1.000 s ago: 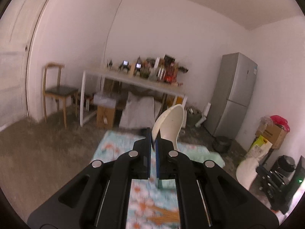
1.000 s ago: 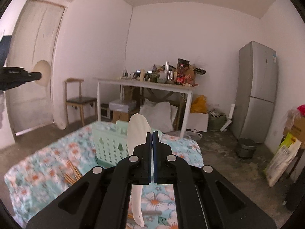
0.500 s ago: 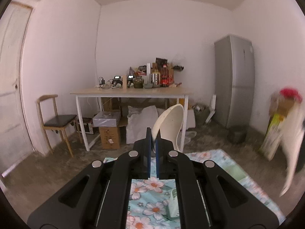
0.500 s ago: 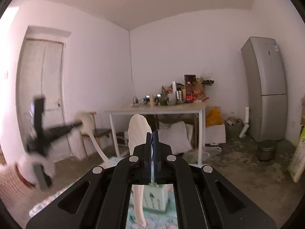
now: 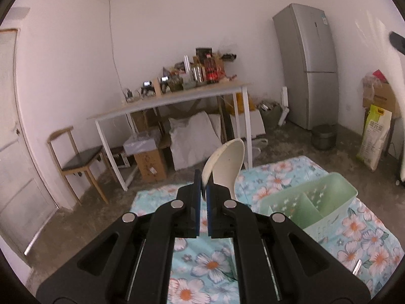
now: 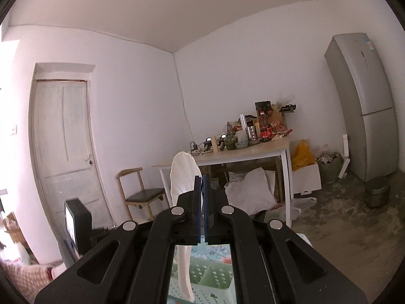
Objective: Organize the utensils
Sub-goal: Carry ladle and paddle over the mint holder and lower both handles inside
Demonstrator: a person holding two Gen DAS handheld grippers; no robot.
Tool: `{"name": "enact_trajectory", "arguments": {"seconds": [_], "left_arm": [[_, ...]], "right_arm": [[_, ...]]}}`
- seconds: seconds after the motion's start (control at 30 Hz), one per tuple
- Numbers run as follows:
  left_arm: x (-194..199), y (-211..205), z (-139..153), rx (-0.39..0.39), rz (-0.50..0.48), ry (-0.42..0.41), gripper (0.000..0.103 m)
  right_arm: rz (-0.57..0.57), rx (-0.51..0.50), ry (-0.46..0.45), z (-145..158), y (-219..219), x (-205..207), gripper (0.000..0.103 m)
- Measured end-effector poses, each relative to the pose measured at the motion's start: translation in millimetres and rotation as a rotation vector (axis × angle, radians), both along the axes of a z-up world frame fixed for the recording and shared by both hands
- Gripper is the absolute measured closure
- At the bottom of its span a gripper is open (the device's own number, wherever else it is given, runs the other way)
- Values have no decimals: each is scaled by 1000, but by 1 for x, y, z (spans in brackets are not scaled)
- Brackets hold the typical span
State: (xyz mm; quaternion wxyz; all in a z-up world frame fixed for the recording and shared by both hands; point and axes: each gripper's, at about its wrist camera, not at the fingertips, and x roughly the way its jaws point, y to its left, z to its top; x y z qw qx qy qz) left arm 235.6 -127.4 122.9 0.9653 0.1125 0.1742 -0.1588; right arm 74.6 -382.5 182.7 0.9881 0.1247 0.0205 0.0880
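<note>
Each claw [image 5: 202, 195] [image 6: 202, 185] was clamped on a cream spoon [image 5: 225, 163] [image 6: 183, 174], held just above the green basket [image 5: 326, 202], presumably for dropping in.

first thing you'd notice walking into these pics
Each hand-held gripper is shut on a white spoon: the left hand-held gripper holds its spoon bowl-up above the floral cloth, beside a green basket. The right hand-held gripper holds its spoon upright over the basket. A cluttered white table stands behind.
</note>
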Motion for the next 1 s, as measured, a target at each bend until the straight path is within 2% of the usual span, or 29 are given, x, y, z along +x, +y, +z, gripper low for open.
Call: {"name": "enact_trajectory", "arguments": {"seconds": [0.2,0.27,0.3,0.33,0.43,0.67,0.77,0.83,1.0], "left_arm": [[9,5,-14,-62,-20,87,95],[10,7,-17,-81,-34,105,89],[10,9,-18,-91,-39,112,82],[10,11,-19,-101,-39,110,75],[7,16,-18,-131,-50,94,64],[-7,34,-14,-210,-58,74,52],[-16,46,-15,-238,-47,54,44],[-19,53,-15,-248,-34,43,37],[-35,70,-22,-255,-11,39,28]], "right_arm": [[21,41,48,-16,-6,42,101],[21,50,60,-22,-8,51,101],[20,58,66,-25,-9,57,101],[17,62,71,-29,-10,62,101],[13,78,89,-38,-12,73,101],[4,77,130,-60,-10,97,101],[0,64,151,-71,-7,100,101],[5,66,172,-79,-4,100,101],[10,21,245,-95,3,99,99]]}}
